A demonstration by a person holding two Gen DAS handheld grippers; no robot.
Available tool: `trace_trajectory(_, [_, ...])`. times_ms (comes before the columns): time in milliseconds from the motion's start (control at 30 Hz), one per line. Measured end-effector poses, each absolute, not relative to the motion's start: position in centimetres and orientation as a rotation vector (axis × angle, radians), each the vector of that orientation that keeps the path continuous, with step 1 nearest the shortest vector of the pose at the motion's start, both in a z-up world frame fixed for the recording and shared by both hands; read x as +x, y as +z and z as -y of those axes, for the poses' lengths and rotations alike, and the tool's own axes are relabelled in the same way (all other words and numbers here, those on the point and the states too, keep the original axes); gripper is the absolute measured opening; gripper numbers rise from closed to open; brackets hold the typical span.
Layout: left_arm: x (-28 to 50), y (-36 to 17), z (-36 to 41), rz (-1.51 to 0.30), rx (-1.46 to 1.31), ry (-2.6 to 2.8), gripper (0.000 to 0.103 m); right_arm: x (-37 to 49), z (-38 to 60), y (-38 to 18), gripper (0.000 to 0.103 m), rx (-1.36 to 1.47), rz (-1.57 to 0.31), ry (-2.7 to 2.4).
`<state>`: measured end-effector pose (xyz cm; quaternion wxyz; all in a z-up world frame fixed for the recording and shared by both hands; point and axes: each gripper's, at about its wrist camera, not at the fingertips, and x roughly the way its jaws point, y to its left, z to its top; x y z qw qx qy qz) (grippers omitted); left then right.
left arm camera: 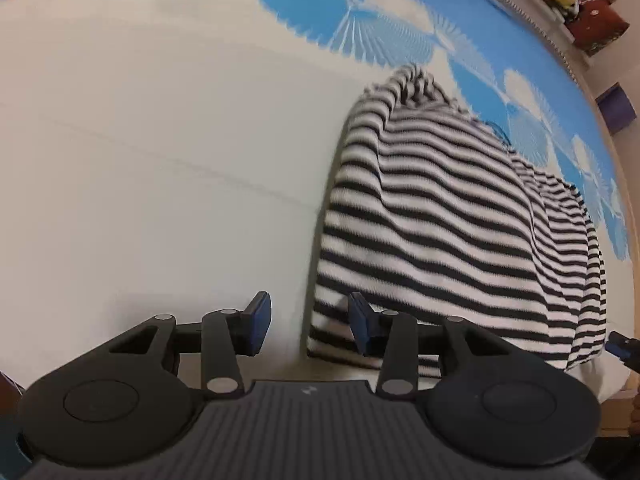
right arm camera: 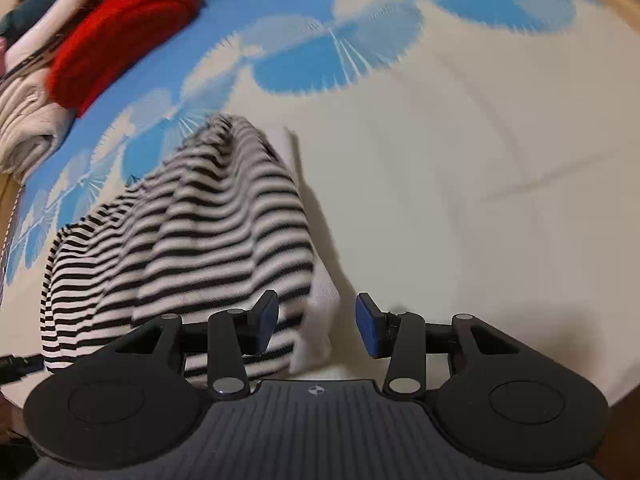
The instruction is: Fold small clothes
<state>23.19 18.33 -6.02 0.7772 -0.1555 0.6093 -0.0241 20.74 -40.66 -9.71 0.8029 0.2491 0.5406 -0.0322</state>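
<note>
**Striped top lies bunched, both tongs wide and empty-handed**

Striped top (left arm camera: 440,216), black on white, sits in a narrow heap on the cream part of the bedspread (left arm camera: 160,140), its far end reaching the blue fan-patterned border. It looks already doubled over along its length, with a plain white layer showing along one long edge in the right wrist view, which would explain the tidy, straight side it presents to each camera.

The left gripper (left arm camera: 308,322) hangs at the near left corner of the garment, jaws spread wide with nothing between them; one blue pad seems to sit over the striped hem, the other over bare spread. The right gripper (right arm camera: 318,324) mirrors it at the near right corner, equally wide and empty, straddling the white edge. Standing at both near corners like this suggests they mean to pinch the hem and carry it away to the far end for the next fold.

Far off, a red garment (right arm camera: 120,28) and pale folded clothes (right arm camera: 28,128) are stacked at the spread's edge, probably the finished pile.
</note>
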Motion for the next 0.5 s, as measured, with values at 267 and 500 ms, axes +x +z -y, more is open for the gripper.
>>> trace_trajectory(267, [23.6, -7.5, -16.4, -1.361, -0.242, -0.109, 0.001, 21.3, 37.7, -10.7, 0.042, 0.417, -1.212, -0.023])
trace_trajectory(500, [21.4, -3.1, -19.2, -1.137, -0.309, -0.104, 0.000, 19.9, 40.7, -7.4, 0.005, 0.556, -0.994, 0.002])
